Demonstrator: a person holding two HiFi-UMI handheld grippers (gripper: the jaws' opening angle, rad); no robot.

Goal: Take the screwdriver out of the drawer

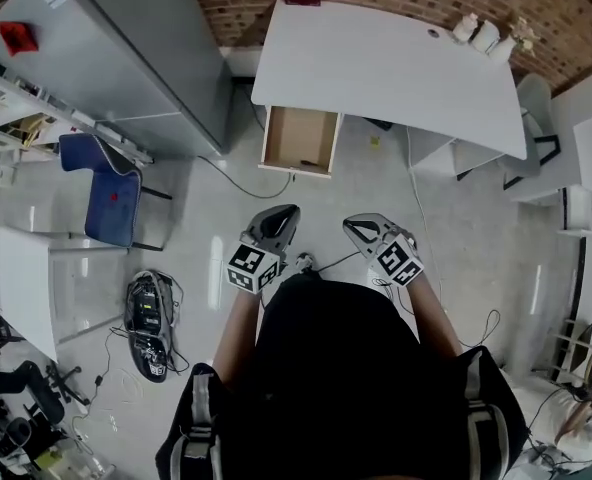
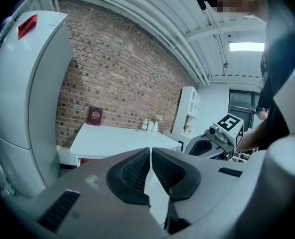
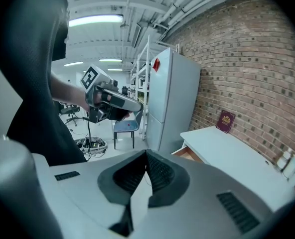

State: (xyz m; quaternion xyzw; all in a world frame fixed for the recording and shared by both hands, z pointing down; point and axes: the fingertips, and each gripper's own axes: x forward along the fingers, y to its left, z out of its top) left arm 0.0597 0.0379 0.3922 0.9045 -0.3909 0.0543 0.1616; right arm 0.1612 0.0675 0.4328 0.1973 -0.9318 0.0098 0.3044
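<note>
Hanging close in front of the person's body, the left gripper (image 1: 287,211) and the right gripper (image 1: 350,224) both have their jaws pressed together, with nothing between them. Beyond a stretch of pale floor (image 1: 371,183), the drawer (image 1: 294,133) stands pulled out from under the white desk (image 1: 386,68). One small dark item lies near its front wall, probably the screwdriver (image 1: 309,162), though it is too small to read clearly. It should be light and rigid, with a shaft likely to roll. The thicker handle seems the safer place to pinch once the jaws part.
</note>
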